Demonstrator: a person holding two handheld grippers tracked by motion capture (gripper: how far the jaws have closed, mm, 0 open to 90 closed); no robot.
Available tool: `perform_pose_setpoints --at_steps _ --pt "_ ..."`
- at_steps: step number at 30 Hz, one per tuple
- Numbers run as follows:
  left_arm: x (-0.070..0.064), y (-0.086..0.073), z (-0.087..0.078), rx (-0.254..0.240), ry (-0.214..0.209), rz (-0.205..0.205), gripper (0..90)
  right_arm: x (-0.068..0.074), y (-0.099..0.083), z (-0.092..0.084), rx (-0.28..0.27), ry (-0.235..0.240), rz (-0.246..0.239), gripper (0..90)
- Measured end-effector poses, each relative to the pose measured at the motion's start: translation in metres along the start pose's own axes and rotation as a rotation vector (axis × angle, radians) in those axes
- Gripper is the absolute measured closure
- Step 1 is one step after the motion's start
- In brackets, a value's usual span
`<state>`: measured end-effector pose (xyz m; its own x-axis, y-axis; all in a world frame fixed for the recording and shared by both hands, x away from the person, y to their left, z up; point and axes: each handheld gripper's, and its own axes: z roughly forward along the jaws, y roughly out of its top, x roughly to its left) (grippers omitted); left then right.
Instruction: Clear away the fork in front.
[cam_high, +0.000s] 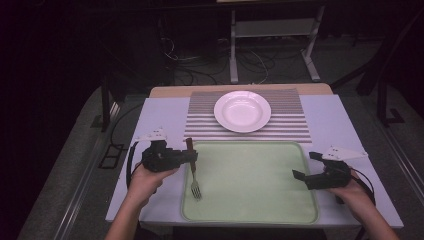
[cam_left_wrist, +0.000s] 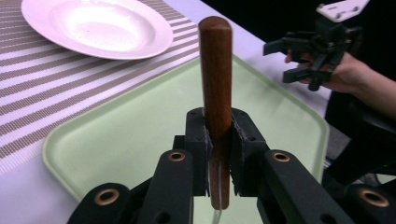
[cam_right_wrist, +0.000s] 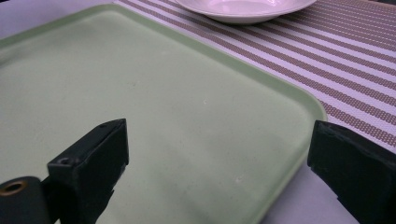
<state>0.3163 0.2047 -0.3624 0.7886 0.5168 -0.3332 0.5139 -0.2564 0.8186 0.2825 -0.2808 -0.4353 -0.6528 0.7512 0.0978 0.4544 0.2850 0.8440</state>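
- A person sits at a table with a two-jaw gripper in each hand; a pale green tray lies in front of them, and beyond it a striped placemat carries an empty white plate
- The left gripper pinches a fork by its dark wooden handle, at the tray's left edge
- In the high view the fork's metal tines point toward the person, low over the tray or touching it; which, I cannot tell
- In the left gripper view both black pads press the handle from either side, low down near where wood meets metal, and the rounded handle end stands up past them
- The right gripper is at the tray's right edge, jaws spread wide with nothing between them
- Handling, as a judgement: the fork looks light and stiff, not fragile
- The smooth rounded wood could twist or slide between flat pads, and a grip so near one end may let it swing
- A hold nearer the middle of the handle, squarely across it, would likely steady it better than the thin, slicker metal neck
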Motion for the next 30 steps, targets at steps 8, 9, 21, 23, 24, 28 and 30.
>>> perform_pose_setpoints --at_steps 8,9,21,23,24,28,30 --pt "0.017 0.003 0.029 0.016 0.037 -0.039 75.6 -0.001 0.000 -0.001 -0.001 -0.016 -0.014 5.7" --pt "0.017 0.003 0.029 0.016 0.037 -0.039 75.3 -0.002 0.000 -0.001 -0.002 -0.016 -0.013 5.7" --pt "0.036 -0.015 0.046 0.031 0.108 -0.115 71.0 -0.004 0.000 -0.003 -0.007 -0.020 -0.022 5.8" --pt "0.038 -0.016 0.046 0.035 0.111 -0.120 70.5 -0.004 0.000 -0.003 -0.006 -0.019 -0.023 5.8" --pt "0.040 -0.018 0.046 0.038 0.115 -0.129 70.2 -0.004 0.000 -0.002 -0.003 -0.016 -0.028 5.8" --pt "0.042 -0.022 0.050 0.063 0.121 -0.135 69.3 -0.003 0.000 -0.002 -0.001 -0.013 -0.031 5.8" --pt "0.043 -0.024 0.053 0.079 0.121 -0.136 69.0 -0.003 0.000 -0.001 -0.001 -0.012 -0.031 5.8"
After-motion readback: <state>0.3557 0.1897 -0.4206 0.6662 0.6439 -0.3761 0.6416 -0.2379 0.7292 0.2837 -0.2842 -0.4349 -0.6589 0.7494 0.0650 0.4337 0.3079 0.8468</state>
